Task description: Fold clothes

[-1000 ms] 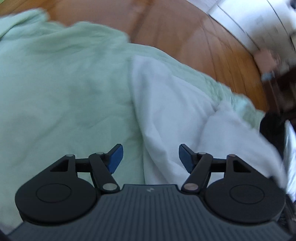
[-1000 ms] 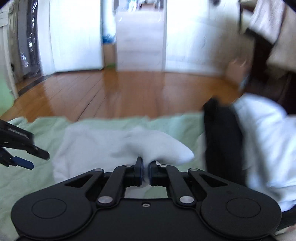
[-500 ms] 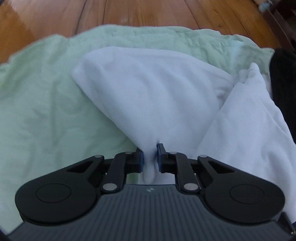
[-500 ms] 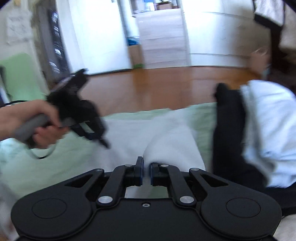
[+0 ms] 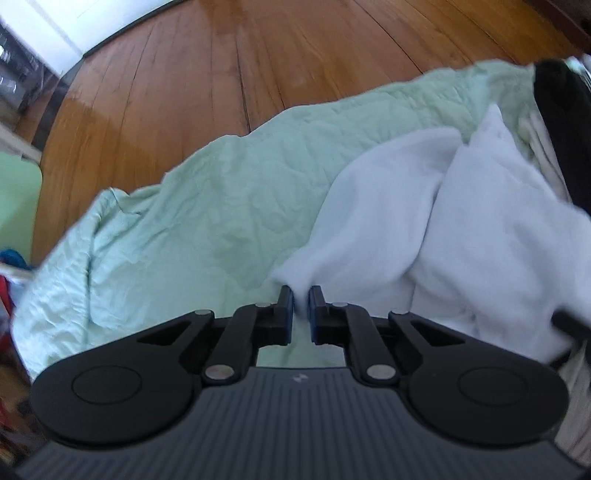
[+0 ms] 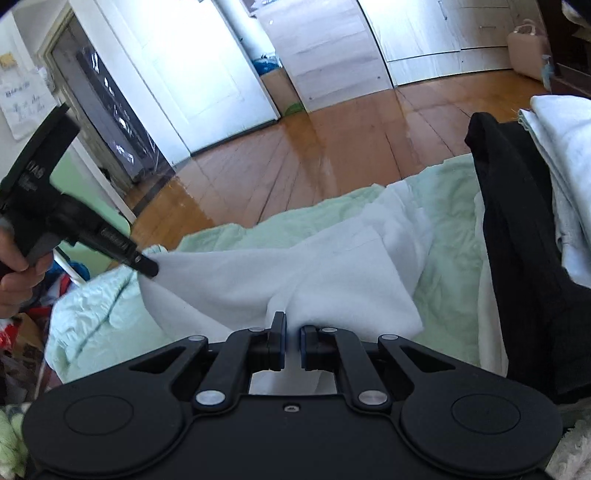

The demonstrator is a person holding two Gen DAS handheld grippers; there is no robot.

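Wooden floor (image 6: 332, 155), white door (image 6: 207, 74), beige bag (image 6: 526, 48) by the cupboards (image 6: 443, 33).

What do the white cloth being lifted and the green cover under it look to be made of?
White cloth: soft, matte, slightly fuzzy fabric, likely fleece or thick cotton; it drapes in rounded folds without sheen. Green cover: thin, crinkled fabric with faint stitched patterns, probably a light quilted cotton or blend; the fibre itself can't be told.

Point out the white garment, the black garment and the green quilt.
white garment (image 6: 332, 273), right wrist view, on its flat middle panel.
black garment (image 6: 517, 258), right wrist view, on its draped middle.
green quilt (image 5: 207, 221), left wrist view, on a bare wrinkled stretch.
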